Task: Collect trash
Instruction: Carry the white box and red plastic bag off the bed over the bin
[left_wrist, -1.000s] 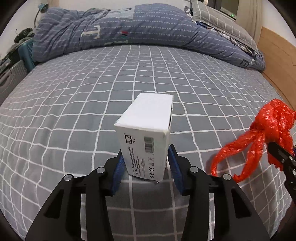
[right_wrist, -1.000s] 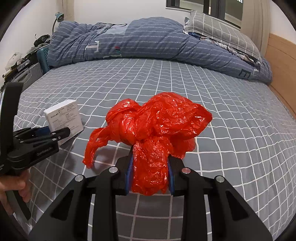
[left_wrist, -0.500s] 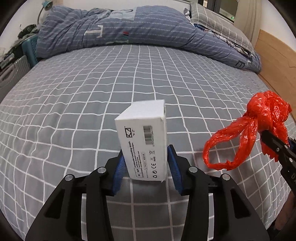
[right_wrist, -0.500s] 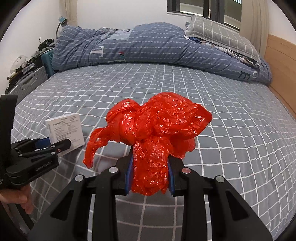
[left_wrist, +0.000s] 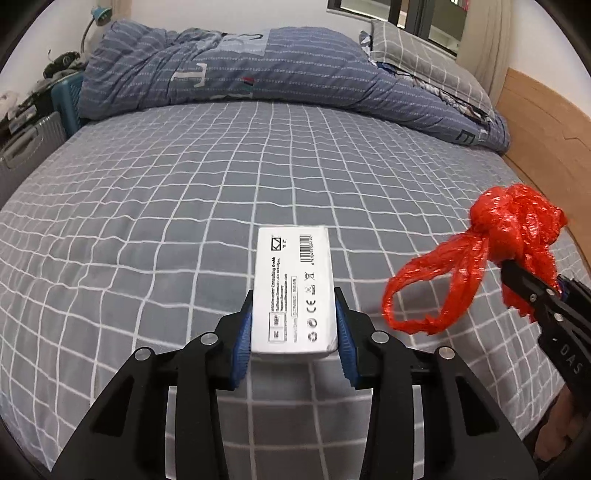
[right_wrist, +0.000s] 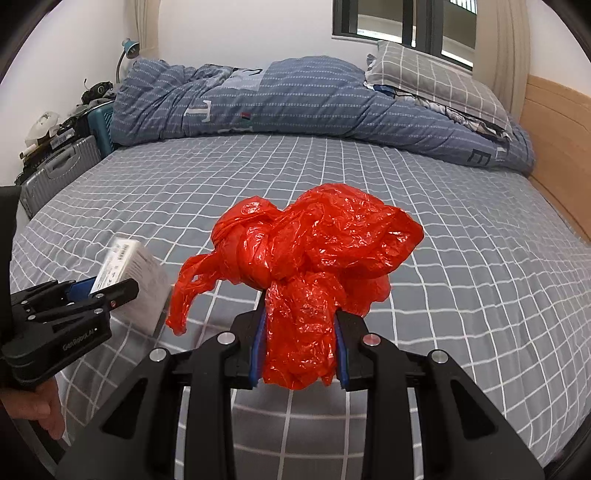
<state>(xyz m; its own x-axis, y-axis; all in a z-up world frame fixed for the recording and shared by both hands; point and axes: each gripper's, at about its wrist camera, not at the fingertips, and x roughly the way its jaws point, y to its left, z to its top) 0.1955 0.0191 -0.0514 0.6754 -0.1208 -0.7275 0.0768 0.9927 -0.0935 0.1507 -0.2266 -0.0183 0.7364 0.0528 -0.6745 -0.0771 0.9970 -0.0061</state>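
**Both pieces of trash in hand, box grip looks the weaker one**

Right now the left gripper (left_wrist: 293, 325) has its jaws clamped on the white box (left_wrist: 293, 291), which is up off the bed (left_wrist: 184, 192), over its near edge. The jaws have just been closing further with the box between them, and the box sits at a different tilt than a moment ago, printed face now up. The right gripper (right_wrist: 298, 349) has its jaws pressed together on the red plastic bag (right_wrist: 314, 266), also clear of the bed, off to the right of the box.

Risks:
- Box is pinched only at its near end, most of its length sticks out past the pads. It could pivot or slide out if swung fast. Thin card could also crush under more squeeze.
- Bag is held by a bunched lower part. Loose handle loops (left_wrist: 432, 291) dangle on the box side and could snag the left gripper if the two come closer.
- Slick film may creep out of the pads.

Hard to tell:
- No bin or trash container in either view, so the drop place is unknown.
- Whether the box is empty or the bag holds anything: cannot tell.
- Small print on the box is unreadable.
- Only part of a hand (right_wrist: 40, 410) shows, under the left gripper.
- Clutter left of the bed beside a suitcase (right_wrist: 55, 170) is too small to identify.
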